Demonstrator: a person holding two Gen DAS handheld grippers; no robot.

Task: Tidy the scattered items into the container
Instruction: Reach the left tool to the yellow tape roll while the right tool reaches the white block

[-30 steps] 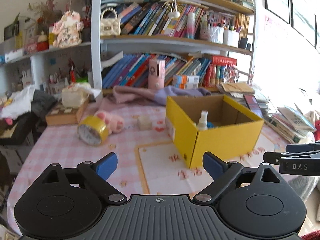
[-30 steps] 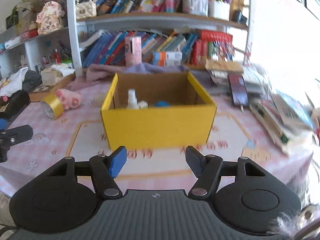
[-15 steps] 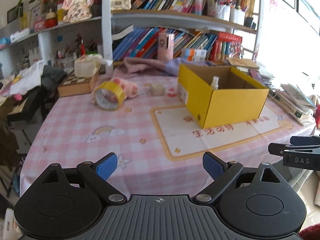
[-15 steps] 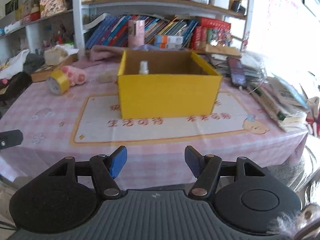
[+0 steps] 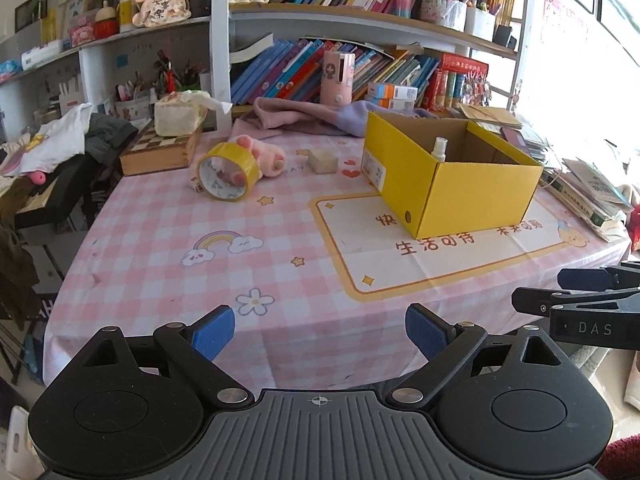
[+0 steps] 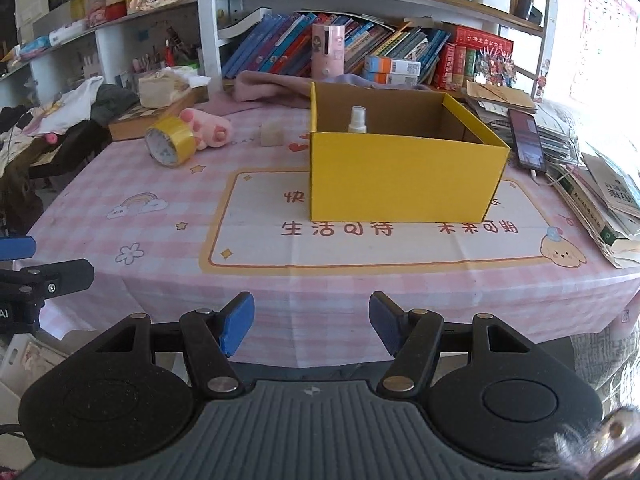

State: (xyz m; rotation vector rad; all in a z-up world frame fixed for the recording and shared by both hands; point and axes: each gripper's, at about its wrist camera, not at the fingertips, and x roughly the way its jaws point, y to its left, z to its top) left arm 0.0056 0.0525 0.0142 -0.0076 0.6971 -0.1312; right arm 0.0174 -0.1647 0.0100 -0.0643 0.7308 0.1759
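An open yellow cardboard box stands on the pink checked tablecloth, with a white spray bottle upright inside. Left of it lie a yellow tape roll, a pink plush paw and a small beige block. My left gripper is open and empty, at the table's near edge. My right gripper is open and empty, also at the near edge, in front of the box.
A bookshelf stands behind the table. A chessboard box with a tissue box sits at back left, clothes at far left. Books and a phone are stacked at the right. A purple cloth lies behind the box.
Both grippers have pulled back from the box toward the table's near edge, so more of the tablecloth shows. Both stayed open and empty.
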